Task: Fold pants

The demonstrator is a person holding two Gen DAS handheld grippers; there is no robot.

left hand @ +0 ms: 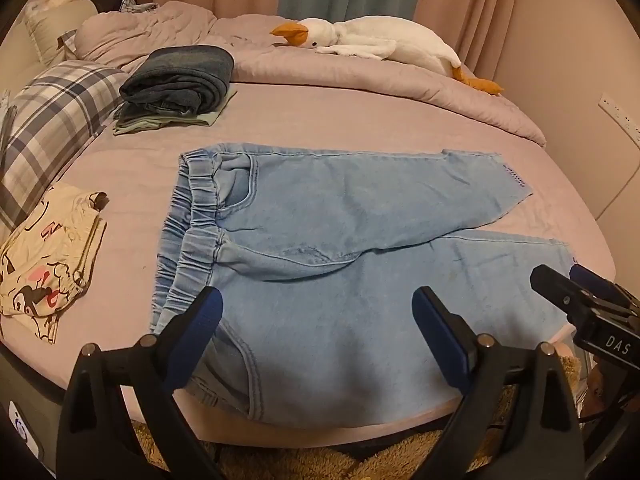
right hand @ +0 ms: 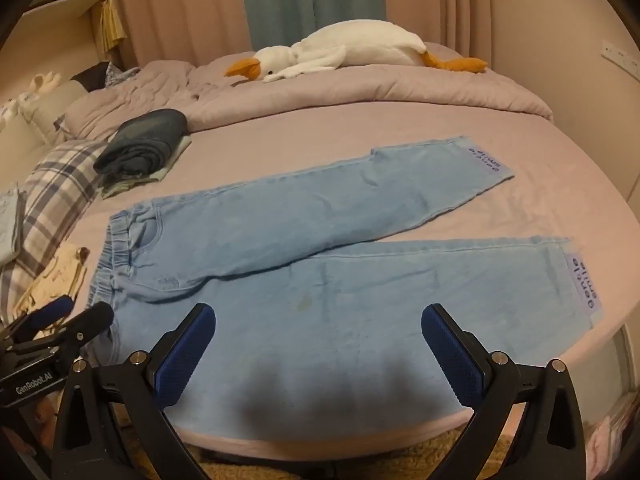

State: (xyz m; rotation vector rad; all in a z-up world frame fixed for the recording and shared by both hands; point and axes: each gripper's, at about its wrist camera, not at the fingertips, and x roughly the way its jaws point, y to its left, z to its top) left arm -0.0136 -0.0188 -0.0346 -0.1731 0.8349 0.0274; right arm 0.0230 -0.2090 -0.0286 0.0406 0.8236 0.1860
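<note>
I can't read the blue lettering (left hand: 514, 178) on the far hem; the cartoon-print garment (left hand: 44, 264) runs off frame.

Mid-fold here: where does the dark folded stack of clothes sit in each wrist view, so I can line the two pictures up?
Left wrist view: the dark folded stack sits upper left, beyond the jeans' waistband, beside the plaid pillow.
Right wrist view: the stack is far left at mid-height, smaller, again beside the pillow.
Shared landmark: the white goose plush along the far side of the bed.
</note>
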